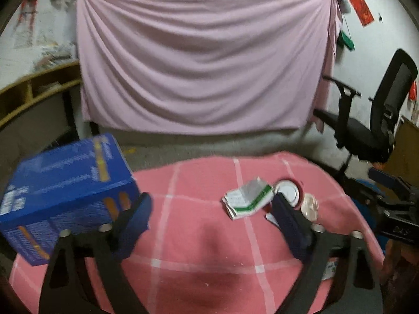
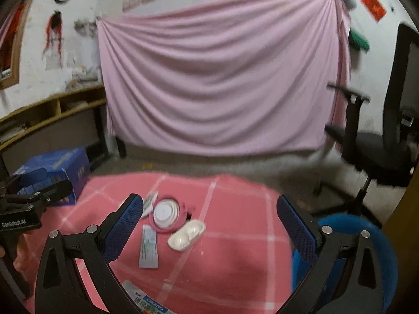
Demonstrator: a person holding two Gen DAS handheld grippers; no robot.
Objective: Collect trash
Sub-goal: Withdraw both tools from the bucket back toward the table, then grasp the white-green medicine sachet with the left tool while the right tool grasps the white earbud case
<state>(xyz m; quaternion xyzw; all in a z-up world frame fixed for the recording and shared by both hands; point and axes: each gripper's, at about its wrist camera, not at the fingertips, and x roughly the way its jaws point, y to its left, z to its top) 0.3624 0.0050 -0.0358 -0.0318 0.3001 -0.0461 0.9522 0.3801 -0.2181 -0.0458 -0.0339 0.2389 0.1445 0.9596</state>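
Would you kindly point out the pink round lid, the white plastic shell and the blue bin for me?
pink round lid (image 2: 164, 212): right wrist view, on its white centre disc.
white plastic shell (image 2: 186, 235): right wrist view, on the middle of its top surface.
blue bin (image 2: 385, 248): right wrist view, on its visible blue rim beside the table.

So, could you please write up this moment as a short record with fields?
surface: round table with a pink checked cloth
trash on table: crumpled paper carton, pink-rimmed lid, clear plastic shell, flat wrapper
beside table: blue box, blue bin
left gripper: open, holding nothing
right gripper: open, holding nothing
background: pink sheet, black office chair
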